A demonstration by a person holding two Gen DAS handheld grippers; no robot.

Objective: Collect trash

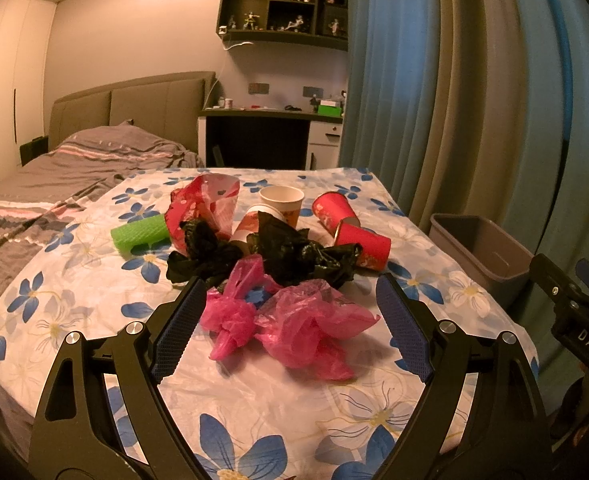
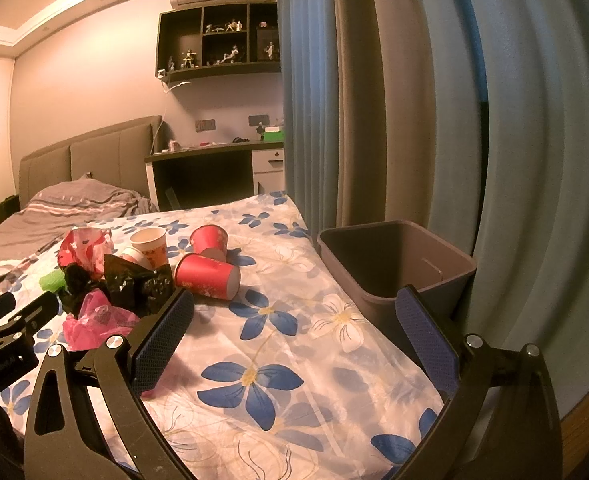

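Left wrist view: the left tool (image 1: 290, 312) is hovering with its jaws spread wide, empty, framing the crumpled pink plastic bags (image 1: 294, 324) lying on the floral sheet (image 1: 94, 292) that covers the bed. Just behind them, black plastic bags (image 1: 294, 252) are sitting bunched together, touching the pink ones. A green roll (image 1: 140, 234) is lying to the left beside a red patterned bag (image 1: 204, 204). A white paper cup (image 1: 281, 200) is standing upright behind the black bags, and two red cups (image 1: 350, 224) are lying tipped on their sides to the right. A gray bin (image 1: 482, 252) is sitting off the bed's right edge.

Right wrist view: the right tool (image 2: 298, 320) is also gaping open, gripping nothing, hanging over a bare stretch of sheet. The trash pile is lying to its left; the bin is standing just beside the bed, against the blue curtain (image 2: 534, 160).
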